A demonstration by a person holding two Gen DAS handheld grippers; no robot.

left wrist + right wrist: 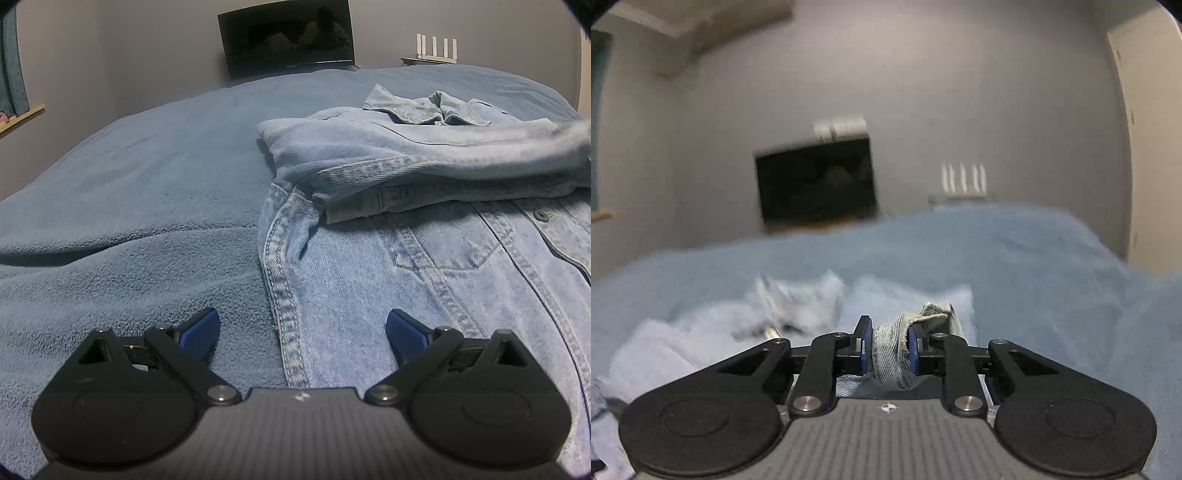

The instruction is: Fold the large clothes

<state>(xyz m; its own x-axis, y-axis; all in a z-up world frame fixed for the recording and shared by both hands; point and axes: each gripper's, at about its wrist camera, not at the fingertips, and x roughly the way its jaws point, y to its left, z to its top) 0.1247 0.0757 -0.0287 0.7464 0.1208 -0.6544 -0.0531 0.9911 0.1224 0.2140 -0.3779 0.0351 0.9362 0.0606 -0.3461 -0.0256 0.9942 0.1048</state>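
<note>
A light blue denim jacket [424,258] lies on the bed, front up, with one sleeve [406,155] folded across its chest. My left gripper [301,332] is open and empty, low over the jacket's left side seam. My right gripper [888,343] is shut on a bunched piece of the jacket's denim [892,350] and holds it above the bed; the rest of the jacket [720,332] shows blurred below it.
A blue fleece blanket [129,221] covers the bed. A dark monitor [286,37] stands by the far wall, with a white router [437,48] to its right. A wooden shelf [22,116] is at the left wall.
</note>
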